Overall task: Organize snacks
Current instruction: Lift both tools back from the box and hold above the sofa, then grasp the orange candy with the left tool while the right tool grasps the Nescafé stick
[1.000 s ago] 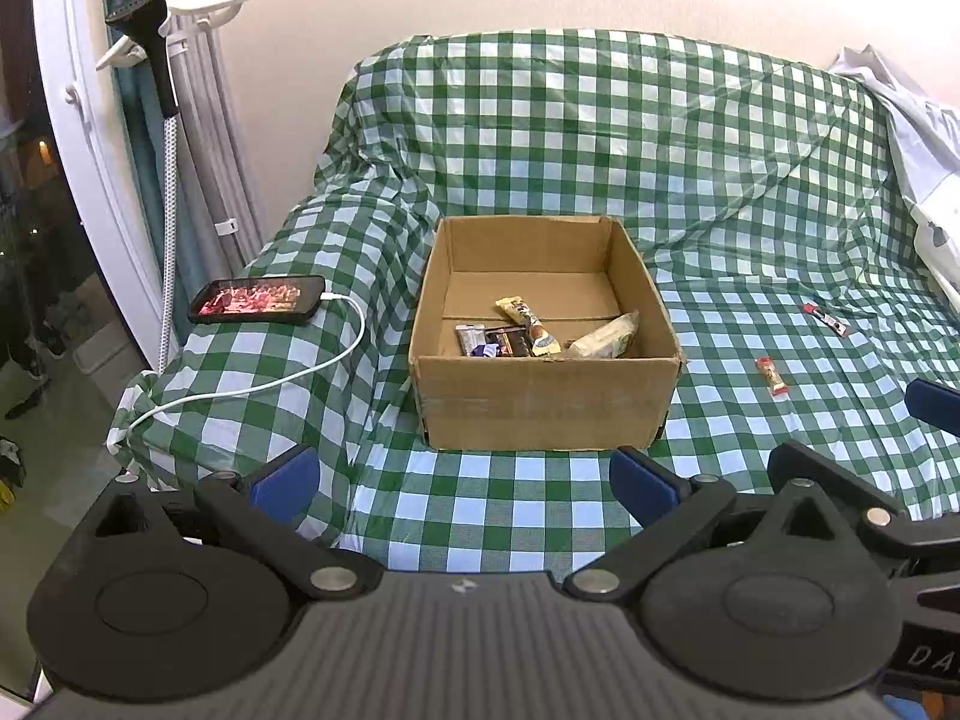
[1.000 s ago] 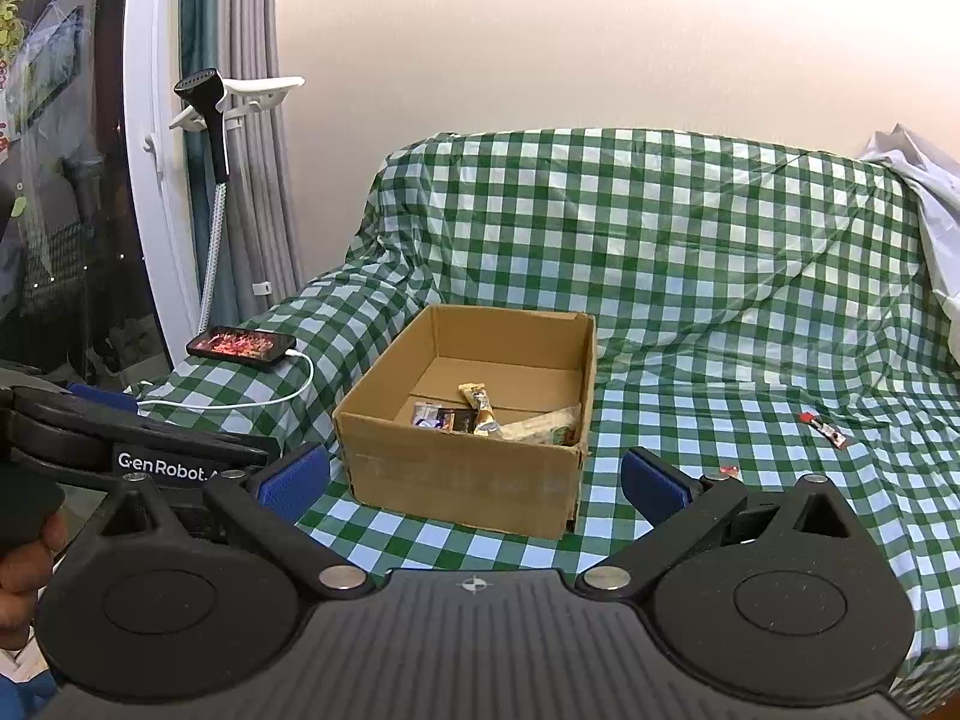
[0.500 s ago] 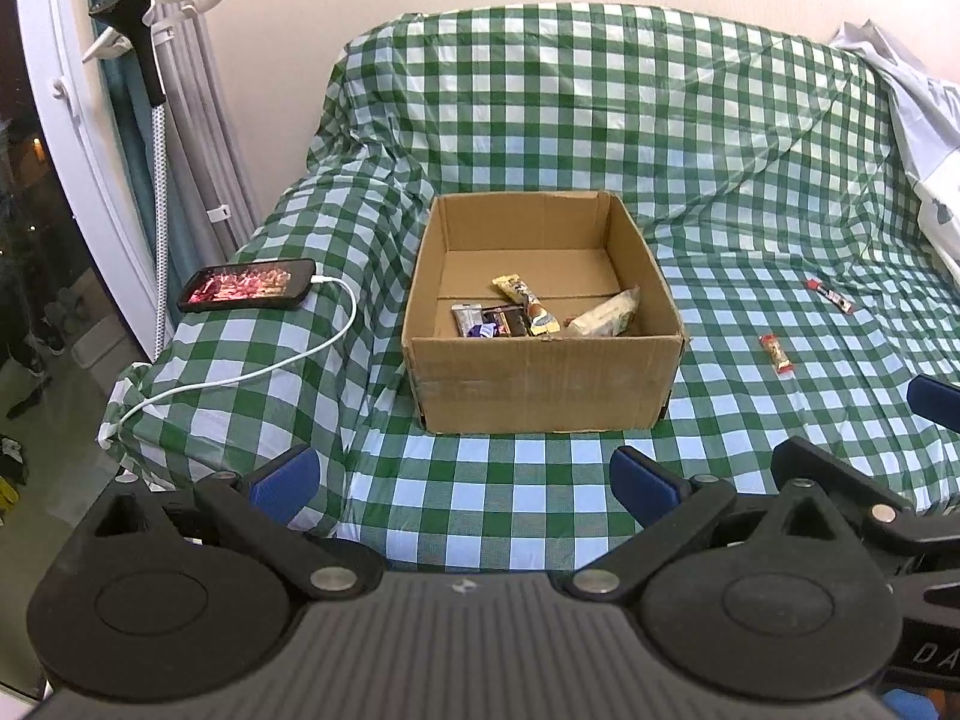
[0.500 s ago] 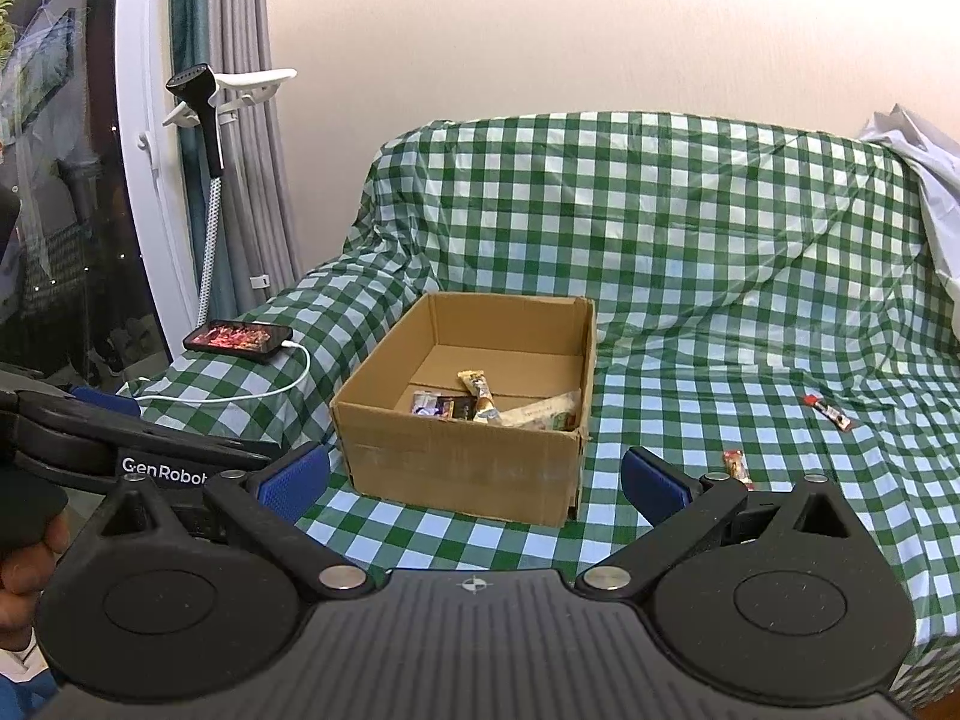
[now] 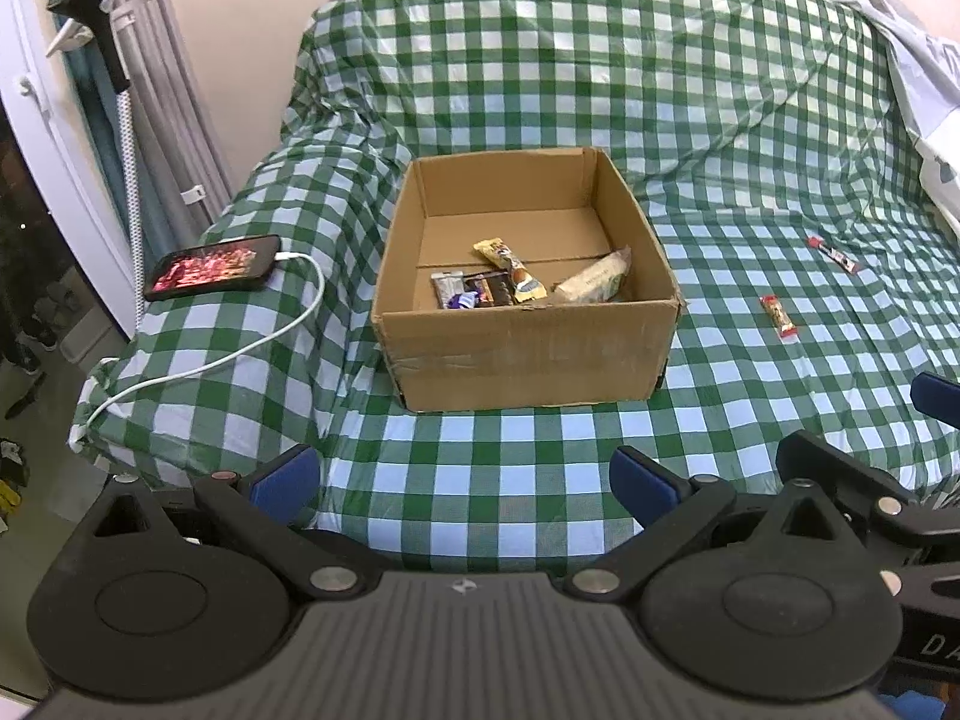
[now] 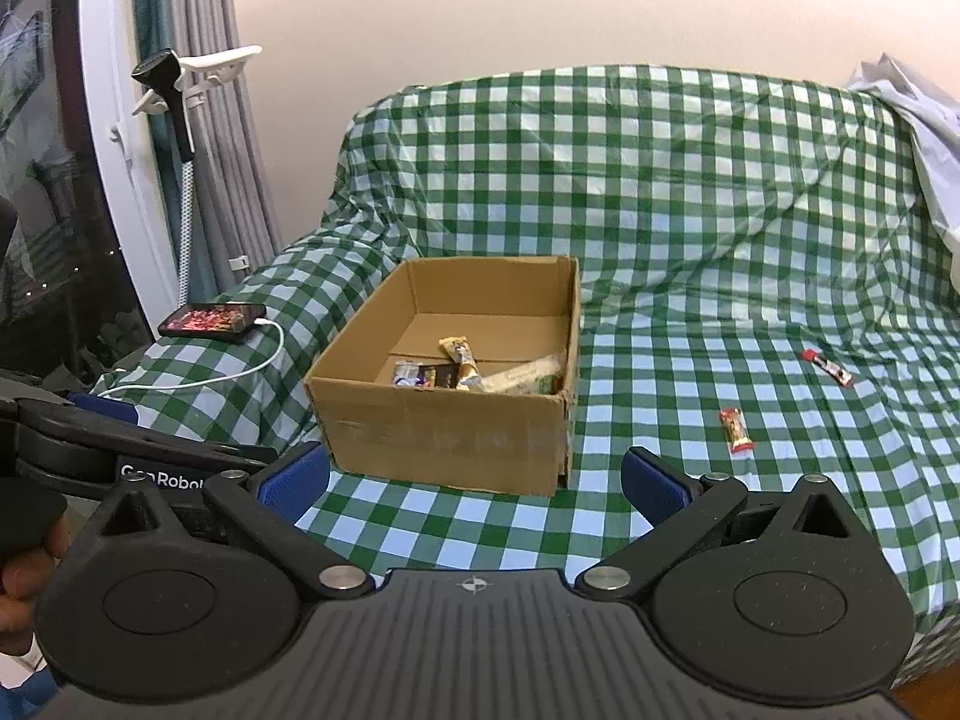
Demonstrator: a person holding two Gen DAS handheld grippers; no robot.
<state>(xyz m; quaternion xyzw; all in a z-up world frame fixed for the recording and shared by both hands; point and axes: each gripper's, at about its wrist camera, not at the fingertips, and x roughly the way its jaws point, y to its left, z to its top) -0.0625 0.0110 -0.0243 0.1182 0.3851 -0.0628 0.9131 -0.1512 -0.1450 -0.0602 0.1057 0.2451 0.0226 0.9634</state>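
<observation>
An open cardboard box sits on the green checked sofa cover and holds several wrapped snacks. Two small red snack bars lie loose on the cover to its right: the nearer bar and the farther bar. My left gripper is open and empty, in front of the box near the seat's front edge. My right gripper is open and empty too, low in front of the box. The right gripper's blue fingertip shows at the left wrist view's right edge.
A phone with a lit screen lies on the sofa's left arm, its white cable trailing to the seat's edge. A white stand with a black handle rises at left by curtains. White cloth drapes the sofa's right end.
Both grippers have risen and moved closer to the sofa; the box and loose bars now sit nearer and more from above. Both stay open.
</observation>
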